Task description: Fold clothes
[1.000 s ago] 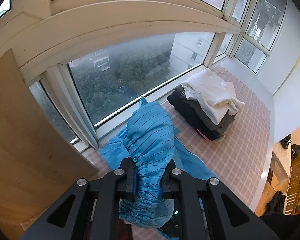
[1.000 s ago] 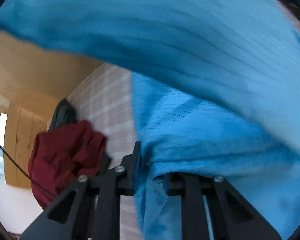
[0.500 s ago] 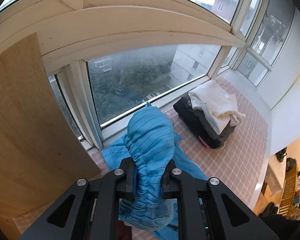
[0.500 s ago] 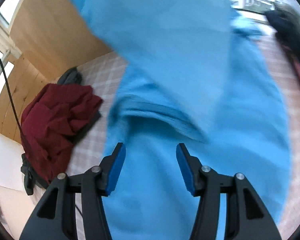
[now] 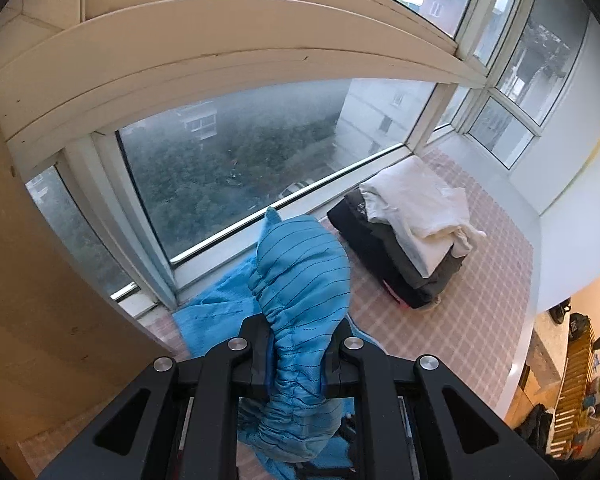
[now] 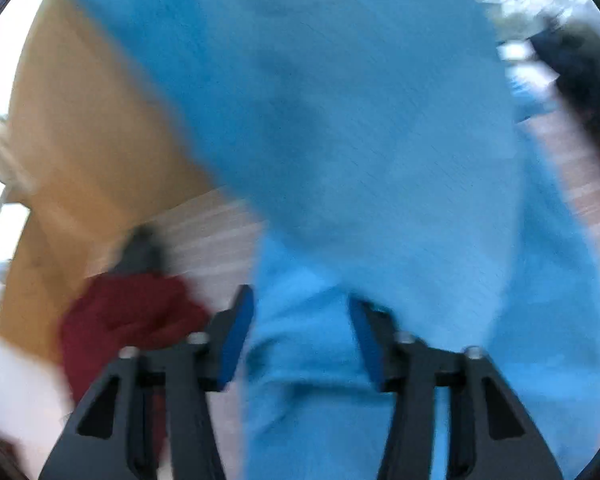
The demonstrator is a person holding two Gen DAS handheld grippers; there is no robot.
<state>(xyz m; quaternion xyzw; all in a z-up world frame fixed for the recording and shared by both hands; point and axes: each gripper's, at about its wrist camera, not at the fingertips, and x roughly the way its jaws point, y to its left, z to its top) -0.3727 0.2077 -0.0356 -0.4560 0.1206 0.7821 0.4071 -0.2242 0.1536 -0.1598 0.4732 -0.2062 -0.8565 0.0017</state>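
One folded stack (image 5: 412, 228) and red heap (image 6: 128, 320) flank blue garment (image 5: 304, 280).

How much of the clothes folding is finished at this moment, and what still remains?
Done: a stack of folded clothes, white on top of dark ones, sits on the checked mat by the window. In hand: the left gripper is shut on a gathered cuff of the blue striped garment; the right gripper has just been closing, blue cloth between its pads, not visibly pinched. Left: this garment, and a crumpled dark red garment.
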